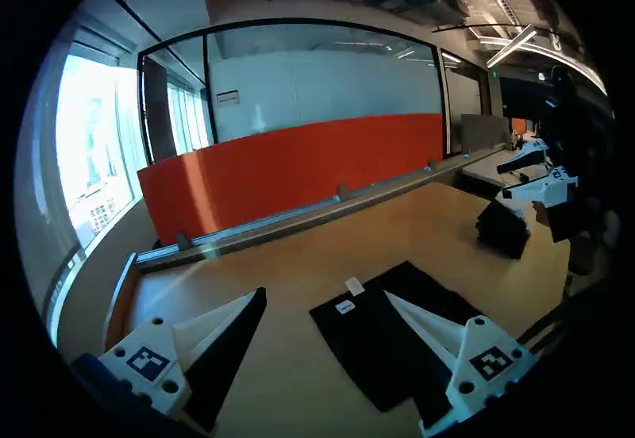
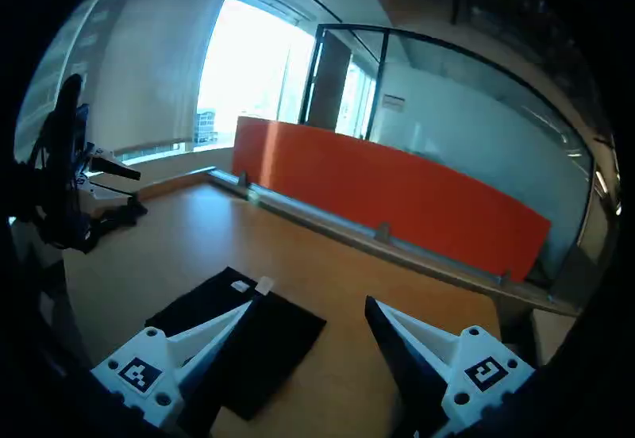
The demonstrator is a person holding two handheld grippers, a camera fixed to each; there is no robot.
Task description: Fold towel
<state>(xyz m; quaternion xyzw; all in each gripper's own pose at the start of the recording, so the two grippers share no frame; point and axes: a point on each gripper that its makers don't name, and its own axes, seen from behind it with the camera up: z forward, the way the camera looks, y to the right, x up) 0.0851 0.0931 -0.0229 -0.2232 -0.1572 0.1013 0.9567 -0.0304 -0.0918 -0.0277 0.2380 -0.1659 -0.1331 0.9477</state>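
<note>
A black towel (image 1: pixel 373 335) lies flat on the wooden table (image 1: pixel 381 232) as a rectangle, with small white tags at its far edge. In the left gripper view, my left gripper (image 1: pixel 324 295) is open and holds nothing; its right finger hangs over the towel's near part. The right gripper view shows the same towel (image 2: pixel 274 343) low and left of centre. My right gripper (image 2: pixel 311 301) is open too, with its left finger over the cloth and bare table (image 2: pixel 198 232) between the fingers.
An orange partition (image 1: pixel 302 168) on a metal rail runs along the table's far edge, with glass walls and bright windows behind. Another white gripper (image 1: pixel 540 176) shows far right above a dark bundle (image 1: pixel 504 228). A similar gripper (image 2: pixel 111 172) and a dark-clothed person stand far left.
</note>
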